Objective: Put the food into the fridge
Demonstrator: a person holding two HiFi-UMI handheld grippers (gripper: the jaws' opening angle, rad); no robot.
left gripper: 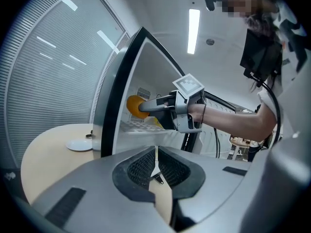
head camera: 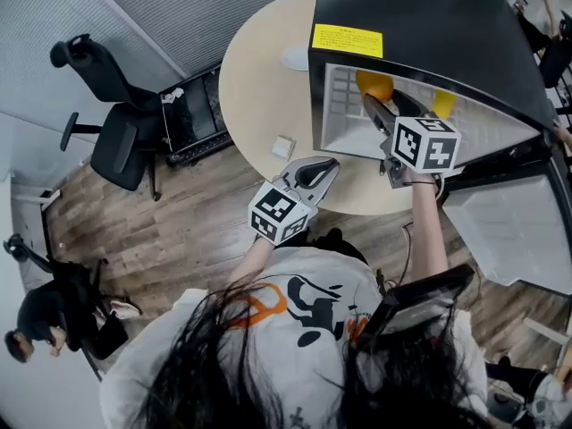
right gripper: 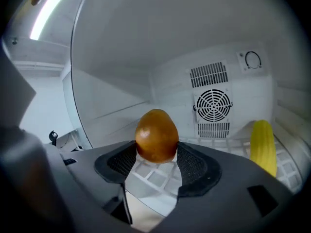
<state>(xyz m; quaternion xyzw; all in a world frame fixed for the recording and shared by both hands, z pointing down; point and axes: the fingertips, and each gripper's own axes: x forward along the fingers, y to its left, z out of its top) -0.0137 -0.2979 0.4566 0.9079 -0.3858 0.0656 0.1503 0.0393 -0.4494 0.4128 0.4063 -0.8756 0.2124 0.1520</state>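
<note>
- The round pale table takes up the middle of the head view and stands on a wooden floor.
- A black fridge stands on the right part of the table, with its white inside open toward the person. A yellow label is stuck on its top near the front edge.
- The fridge door hangs open at the lower right of the head view, showing its white inner face.
- A black office chair stands on the floor to the left, well apart from the table.
- The right gripper reaches into the fridge above the white wire shelf. Its jaws stand wide and clamp an orange-brown fruit, with a pad touching each flank near the fruit's lower half.
- The left gripper is outside the fridge over the near edge of the table and points toward the open front. Its jaws are drawn together to a thin slit with nothing between them.
- The orange-brown fruit is inside the fridge, held clear of the shelf in front of the round fan grille on the back wall.
- A long yellow food, possibly a banana, lies on the shelf to the right of the fruit, apart from it and near the back wall.
- A small white plate sits on the table just beside the fridge's left wall.
- A small white square item lies on the table near the left gripper's tips.
</note>
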